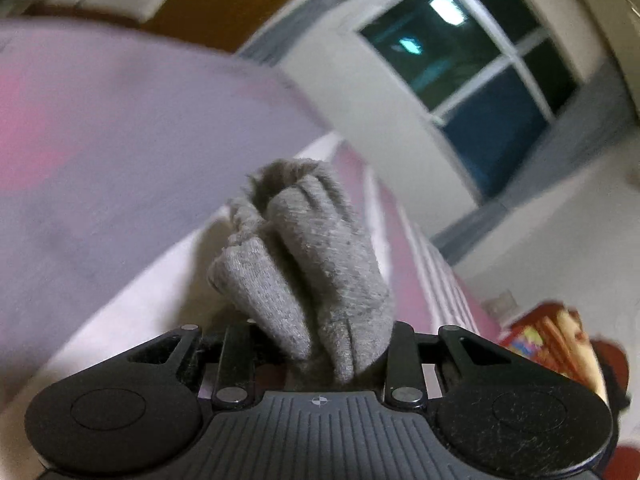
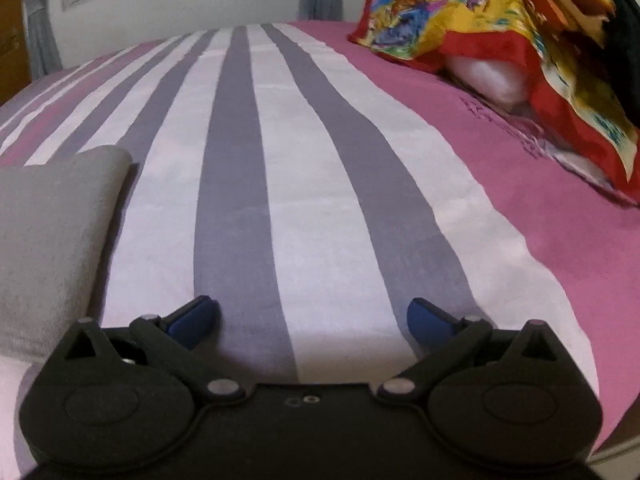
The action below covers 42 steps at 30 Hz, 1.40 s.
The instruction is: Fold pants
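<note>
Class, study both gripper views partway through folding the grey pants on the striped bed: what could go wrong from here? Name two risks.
1. The left gripper pinches only a bunched wad of the grey pants, so the fabric may slip out or leave a crooked fold.
2. The right gripper hangs open over the striped sheet, beside the pants; closing there could grab bedding instead.

The pants (image 1: 304, 264), grey knit with a soft fuzzy face, show in the left wrist view as a bunched wad of several folds standing up toward 12 o'clock, while in the right wrist view a smooth, flat grey part lies on the bed at 9 o'clock.
</note>
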Available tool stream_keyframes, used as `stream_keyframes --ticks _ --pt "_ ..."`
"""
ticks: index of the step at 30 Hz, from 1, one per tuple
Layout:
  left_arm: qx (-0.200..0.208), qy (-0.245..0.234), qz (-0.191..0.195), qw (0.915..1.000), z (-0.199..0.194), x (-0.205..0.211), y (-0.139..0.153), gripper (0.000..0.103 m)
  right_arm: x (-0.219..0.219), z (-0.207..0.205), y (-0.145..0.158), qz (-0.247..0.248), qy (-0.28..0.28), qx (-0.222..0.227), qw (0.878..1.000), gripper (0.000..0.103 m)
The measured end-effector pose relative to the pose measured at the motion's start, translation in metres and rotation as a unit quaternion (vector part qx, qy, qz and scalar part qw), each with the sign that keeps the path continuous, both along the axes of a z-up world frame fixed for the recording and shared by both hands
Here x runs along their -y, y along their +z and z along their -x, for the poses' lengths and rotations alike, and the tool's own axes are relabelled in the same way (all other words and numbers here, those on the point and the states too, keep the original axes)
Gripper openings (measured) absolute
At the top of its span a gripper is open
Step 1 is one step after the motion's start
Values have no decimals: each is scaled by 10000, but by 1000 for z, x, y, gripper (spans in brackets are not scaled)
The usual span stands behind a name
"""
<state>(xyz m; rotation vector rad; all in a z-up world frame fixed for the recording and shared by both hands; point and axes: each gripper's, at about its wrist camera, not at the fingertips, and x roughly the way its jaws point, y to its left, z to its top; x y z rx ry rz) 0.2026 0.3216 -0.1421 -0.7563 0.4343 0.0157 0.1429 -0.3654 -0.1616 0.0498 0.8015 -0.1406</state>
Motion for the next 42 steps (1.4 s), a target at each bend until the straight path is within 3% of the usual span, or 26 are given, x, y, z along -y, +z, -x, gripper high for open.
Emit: stream_keyframes --ticks 4,7,11,17,23,26,30,33,35,37,38,42 --pt "289 -674 -796 9941 -27 60 60 29 2 7 3 -10 -181 242 9995 103" --pt "426 -1325 -1324 9814 -51 107 95 29 2 12 6 50 -287 371 9989 103" --pt "439 -2081 -1850 9594 -78 190 112 29 15 16 8 -60 -431 471 9979 103" --pt "267 -2943 -2584 9197 -53 307 93 29 32 22 7 -210 -674 588 9958 103" --pt "110 -3399 -3694 8648 -28 375 51 29 43 26 6 -470 -781 683 9935 103" --pt "66 -3539 -4030 8440 -22 399 42 30 43 26 6 -442 -756 680 9938 103" --pt "130 -3549 -4365 8266 -28 434 31 32 45 25 6 -514 -763 694 9933 103" --pt "80 -3674 -4320 8236 -33 455 22 47 44 24 5 -521 -782 704 9931 103" --pt "104 -3963 -4288 8117 -30 467 15 90 44 24 6 -535 -802 730 9927 103" --pt "194 -4225 -4038 8112 -29 476 13 98 45 26 6 -586 -847 781 9916 103" --pt "286 -4176 -3946 8180 -25 475 16 98 47 27 7 -623 -888 818 9907 103" --pt "693 -3440 -3397 8726 -3 426 48 98 58 40 11 -872 -1078 1046 9848 103"
